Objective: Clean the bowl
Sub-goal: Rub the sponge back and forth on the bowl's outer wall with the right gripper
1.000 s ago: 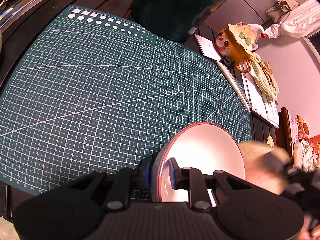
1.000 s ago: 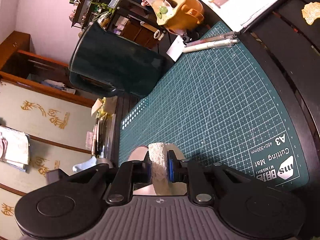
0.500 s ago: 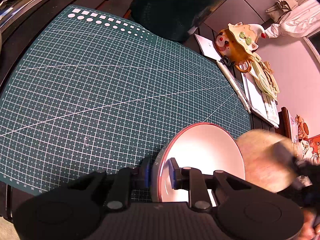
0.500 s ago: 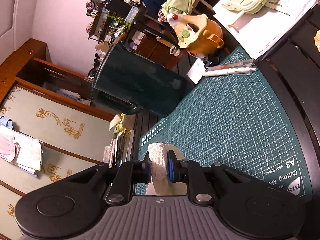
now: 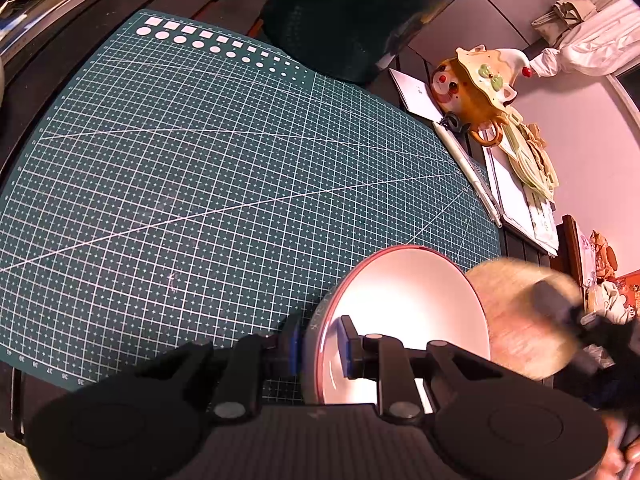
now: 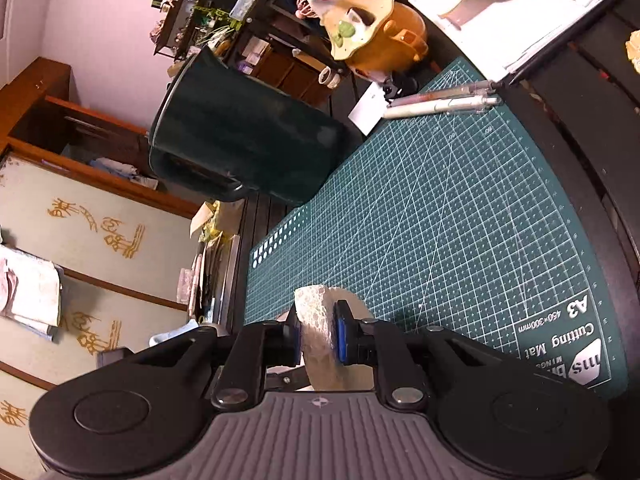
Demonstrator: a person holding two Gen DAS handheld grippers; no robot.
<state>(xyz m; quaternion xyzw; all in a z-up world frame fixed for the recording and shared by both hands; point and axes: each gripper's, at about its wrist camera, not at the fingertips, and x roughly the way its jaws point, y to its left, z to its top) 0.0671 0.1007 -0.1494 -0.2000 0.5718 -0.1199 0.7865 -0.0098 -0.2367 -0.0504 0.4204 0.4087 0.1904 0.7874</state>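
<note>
In the left wrist view a white bowl point(image 5: 404, 304) with a red rim is tilted on edge above the green cutting mat point(image 5: 200, 168). My left gripper point(image 5: 320, 344) is shut on its rim, one pad inside and one outside. To the bowl's right a blurred beige sponge point(image 5: 520, 320) sits just beyond the rim, carried by the other black gripper. In the right wrist view my right gripper point(image 6: 318, 336) is shut on that pale, textured sponge point(image 6: 314, 320). The bowl does not show in this view.
A large dark green bucket point(image 6: 240, 148) stands at the mat's far edge. An orange clown-shaped pot point(image 5: 476, 88), pens point(image 6: 440, 104), and papers point(image 5: 520, 196) lie beyond the mat. The mat point(image 6: 440, 220) rests on a dark slatted table.
The sponge has shifted slightly up along the bowl's right rim in the left wrist view. The right wrist view has swung, and the bowl's edge seen earlier is gone from it. The bowl stays gripped.
</note>
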